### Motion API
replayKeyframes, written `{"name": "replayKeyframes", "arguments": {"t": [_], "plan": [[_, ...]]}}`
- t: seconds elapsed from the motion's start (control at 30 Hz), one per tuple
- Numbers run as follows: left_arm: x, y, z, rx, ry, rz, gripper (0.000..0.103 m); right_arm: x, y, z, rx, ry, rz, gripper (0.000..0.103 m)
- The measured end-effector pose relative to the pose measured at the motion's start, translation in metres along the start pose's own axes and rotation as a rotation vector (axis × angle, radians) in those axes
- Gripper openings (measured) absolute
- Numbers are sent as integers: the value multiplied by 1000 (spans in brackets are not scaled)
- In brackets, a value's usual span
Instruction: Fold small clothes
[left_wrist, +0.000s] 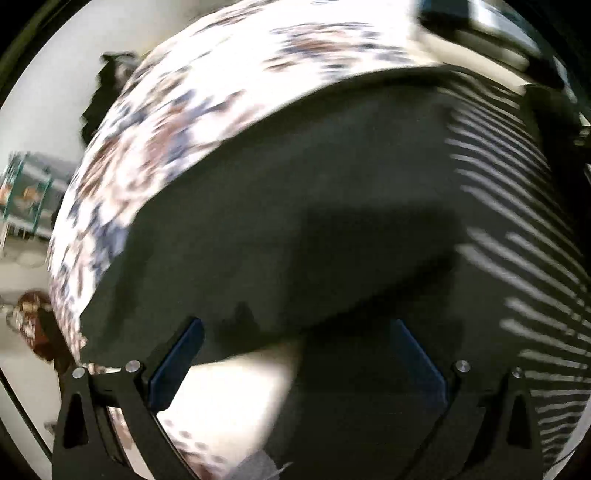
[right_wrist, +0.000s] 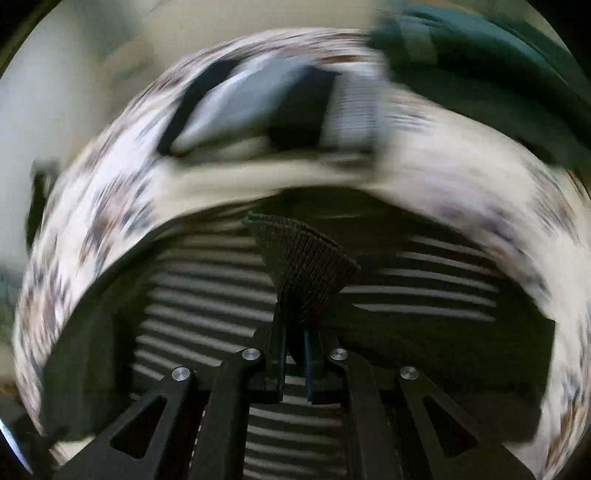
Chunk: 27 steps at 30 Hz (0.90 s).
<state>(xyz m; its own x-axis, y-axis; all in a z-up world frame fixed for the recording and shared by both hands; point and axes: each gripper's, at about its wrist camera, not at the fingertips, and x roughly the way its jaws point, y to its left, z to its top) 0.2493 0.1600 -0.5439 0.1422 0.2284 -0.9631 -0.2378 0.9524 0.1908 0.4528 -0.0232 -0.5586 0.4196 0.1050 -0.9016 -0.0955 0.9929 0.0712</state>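
A dark garment (left_wrist: 295, 221) with a white-striped part (left_wrist: 517, 221) lies spread on a floral-patterned cloth surface (left_wrist: 177, 122). My left gripper (left_wrist: 295, 347) is open just above the dark fabric, holding nothing. My right gripper (right_wrist: 295, 347) is shut on a ribbed dark edge of the garment (right_wrist: 306, 269), which fans out from between the pads. Striped fabric (right_wrist: 207, 295) lies beneath it. Both views are motion-blurred.
In the right wrist view, folded grey and dark clothes (right_wrist: 266, 107) and a dark green item (right_wrist: 480, 66) lie at the far side of the floral surface (right_wrist: 92, 221). In the left wrist view a light floor (left_wrist: 29, 110) lies beyond the left edge.
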Motion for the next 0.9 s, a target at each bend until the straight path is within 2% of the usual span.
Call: {"name": "replayKeyframes", "arguments": {"t": [0.07, 0.17, 0.27, 0.37, 0.43, 0.53, 0.6, 0.67, 0.73, 0.83, 0.87, 0.9], "plan": [[11, 20, -4, -47, 4, 23, 103, 21, 61, -4, -99, 23, 2, 8], [19, 52, -10, -103, 9, 23, 103, 41, 122, -18, -191, 47, -12, 8], [23, 71, -17, -141, 10, 17, 103, 51, 147, -32, -239, 60, -40, 8], [26, 86, -24, -185, 27, -1, 103, 47, 156, -39, -262, 85, -51, 9], [21, 98, -29, -215, 26, -10, 103, 42, 144, -36, -232, 165, 9, 12], [16, 118, -37, -242, 18, -9, 103, 27, 121, -39, -105, 303, 266, 22], [15, 127, -42, -248, 21, -2, 103, 12, 102, -52, -42, 406, 397, 23], [17, 138, -47, -254, 30, 17, 103, -8, 75, -65, 42, 424, 458, 39], [20, 148, -51, -271, 39, 34, 103, -29, 44, -72, 108, 355, 414, 40], [26, 163, -54, -309, 53, 44, 103, -38, 6, -76, 195, 262, 274, 42], [27, 169, -55, -333, 58, 46, 103, -30, -8, -80, 249, 255, 232, 48], [28, 175, -58, -360, 63, 42, 103, -20, -16, -82, 272, 268, 189, 50]]}}
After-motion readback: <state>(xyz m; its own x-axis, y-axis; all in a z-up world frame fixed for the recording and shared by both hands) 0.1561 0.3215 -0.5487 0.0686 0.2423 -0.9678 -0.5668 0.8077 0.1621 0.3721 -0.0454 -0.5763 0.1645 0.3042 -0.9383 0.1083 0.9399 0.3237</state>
